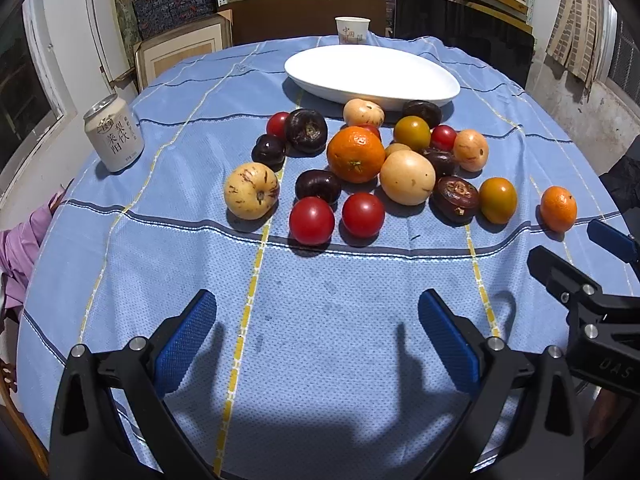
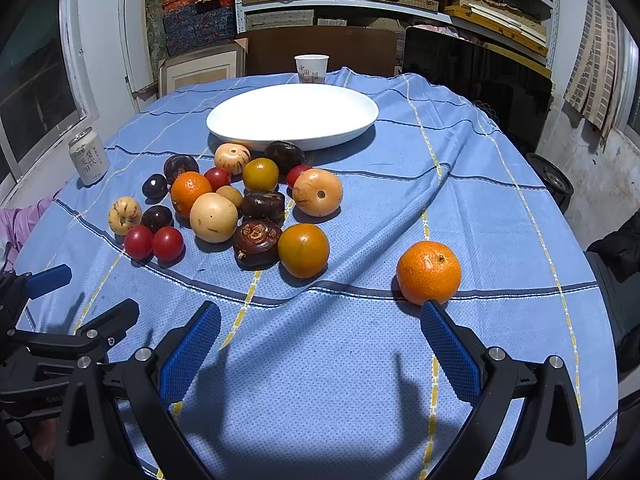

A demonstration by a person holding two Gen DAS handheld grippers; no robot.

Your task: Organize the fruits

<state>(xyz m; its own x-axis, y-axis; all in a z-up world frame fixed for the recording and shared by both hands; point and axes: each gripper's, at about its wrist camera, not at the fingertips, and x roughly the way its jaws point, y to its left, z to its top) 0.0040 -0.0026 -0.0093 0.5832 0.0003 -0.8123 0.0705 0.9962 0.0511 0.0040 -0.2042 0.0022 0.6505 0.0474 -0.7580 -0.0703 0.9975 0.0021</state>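
Several fruits lie in a cluster on the blue tablecloth: a large orange [image 1: 355, 154], red tomatoes [image 1: 311, 220], dark purple fruits [image 1: 455, 199] and pale yellow fruits [image 1: 407, 177]. An empty white oval plate [image 1: 372, 76] [image 2: 292, 114] sits behind them. One small orange [image 2: 429, 272] [image 1: 559, 208] lies apart on the right. My left gripper [image 1: 316, 320] is open and empty, short of the cluster. My right gripper [image 2: 320, 332] is open and empty, its right finger just in front of the lone orange.
A drink can [image 1: 113, 138] stands at the table's left edge. A paper cup [image 1: 352, 30] stands behind the plate. Shelves and a dark panel lie beyond the table. The right gripper shows at the right edge of the left wrist view [image 1: 580, 264].
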